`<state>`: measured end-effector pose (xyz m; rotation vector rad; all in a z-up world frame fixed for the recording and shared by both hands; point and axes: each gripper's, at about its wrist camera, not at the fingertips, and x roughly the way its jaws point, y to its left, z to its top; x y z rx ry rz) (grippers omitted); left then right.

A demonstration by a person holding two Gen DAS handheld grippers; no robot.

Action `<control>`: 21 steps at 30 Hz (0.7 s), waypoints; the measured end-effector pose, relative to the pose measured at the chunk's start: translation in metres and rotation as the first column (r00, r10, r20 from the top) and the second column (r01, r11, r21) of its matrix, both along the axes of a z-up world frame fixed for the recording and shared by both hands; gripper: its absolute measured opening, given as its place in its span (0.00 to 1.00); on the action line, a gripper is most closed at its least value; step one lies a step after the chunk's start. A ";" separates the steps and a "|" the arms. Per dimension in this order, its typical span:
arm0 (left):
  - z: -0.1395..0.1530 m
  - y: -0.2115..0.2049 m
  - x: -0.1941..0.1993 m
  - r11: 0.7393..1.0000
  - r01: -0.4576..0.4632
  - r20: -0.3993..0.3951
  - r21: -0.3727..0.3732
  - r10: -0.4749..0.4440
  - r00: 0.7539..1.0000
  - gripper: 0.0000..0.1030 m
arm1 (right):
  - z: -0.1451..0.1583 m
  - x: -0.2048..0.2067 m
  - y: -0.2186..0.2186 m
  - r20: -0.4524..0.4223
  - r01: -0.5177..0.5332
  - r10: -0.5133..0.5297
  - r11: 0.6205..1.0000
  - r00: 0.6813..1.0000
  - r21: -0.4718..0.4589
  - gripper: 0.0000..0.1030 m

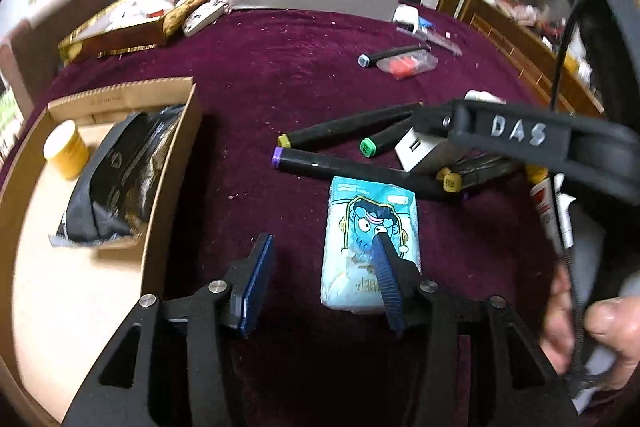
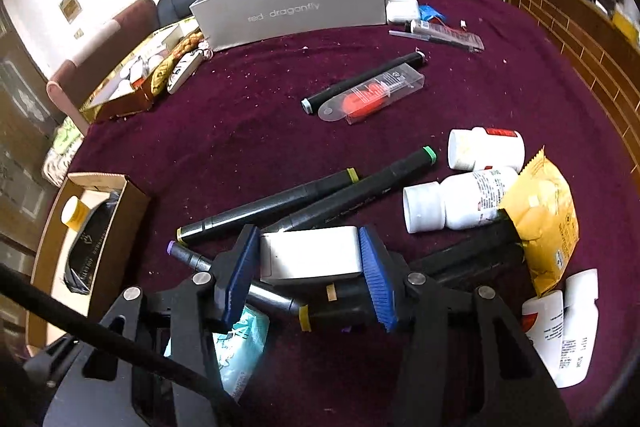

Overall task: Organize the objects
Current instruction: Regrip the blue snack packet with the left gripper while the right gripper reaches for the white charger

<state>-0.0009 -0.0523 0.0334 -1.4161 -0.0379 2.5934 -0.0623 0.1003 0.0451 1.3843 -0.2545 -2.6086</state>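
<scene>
Your right gripper [image 2: 308, 267] is clamped on the white charger block [image 2: 310, 255], both blue pads [image 2: 374, 277] pressed against its sides. The block sits on top of the black markers [image 2: 272, 207] piled mid-table; can't tell if it's lifted off them. Your left gripper [image 1: 320, 267] is spread wide w/ nothing between the fingers, hovering over the purple tablecloth [image 1: 260, 67]; its right finger overlaps the blue tissue pack [image 1: 370, 223], whether touching can't be told. The cardboard box [image 1: 168, 163] is at left, holding a yellow-lidded jar [image 1: 66, 149] & a black pouch [image 1: 116, 187]. White pill bottles [image 2: 460, 203] & a yellow packet [image 2: 544, 223] lie just right of the markers.
</scene>
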 end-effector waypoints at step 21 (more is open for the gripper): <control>-0.007 0.006 -0.017 0.999 0.040 0.021 -0.011 -0.040 0.999 0.58 | 0.002 -0.002 0.004 0.014 -0.018 0.019 0.997 1.000 -0.074 0.54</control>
